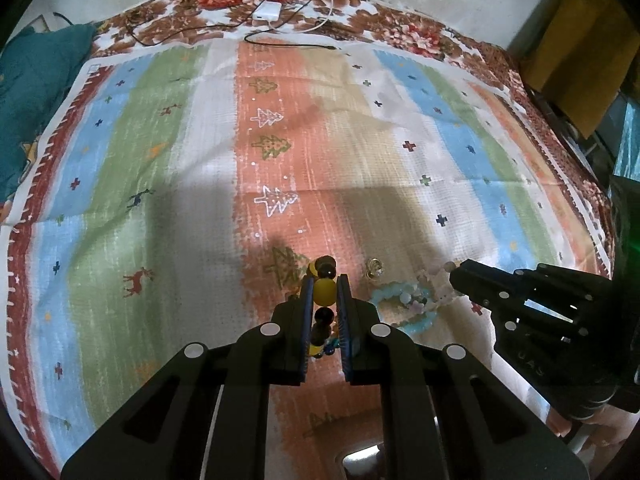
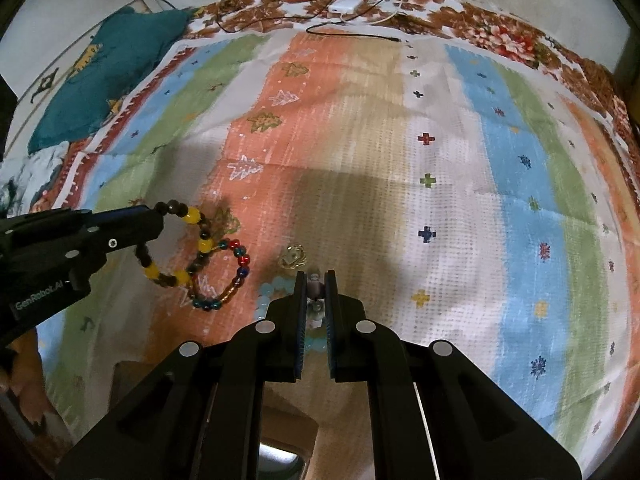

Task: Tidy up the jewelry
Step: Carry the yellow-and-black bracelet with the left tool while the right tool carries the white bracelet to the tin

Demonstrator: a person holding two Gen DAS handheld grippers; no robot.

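Observation:
My left gripper (image 1: 325, 282) is shut on a bracelet of yellow and dark beads (image 1: 324, 294), held a little above the striped cloth (image 1: 160, 160). In the right wrist view this bracelet (image 2: 192, 240) hangs as a loop from the left gripper (image 2: 158, 216). My right gripper (image 2: 315, 278) is shut on a pale beaded bracelet (image 2: 315, 289); it shows at the right gripper's (image 1: 454, 274) tip as pale beads (image 1: 438, 290). On the cloth lie a light-blue bead bracelet (image 1: 394, 308), a red, blue and amber bead bracelet (image 2: 234, 276) and a small gold piece (image 2: 293, 258).
A teal cushion (image 1: 36, 80) lies at the far left. A white charger (image 1: 267, 12) with cables sits at the far edge on a floral sheet. A yellow-brown box (image 1: 580, 40) stands at the right. Something shiny (image 1: 360, 460) shows below my left gripper.

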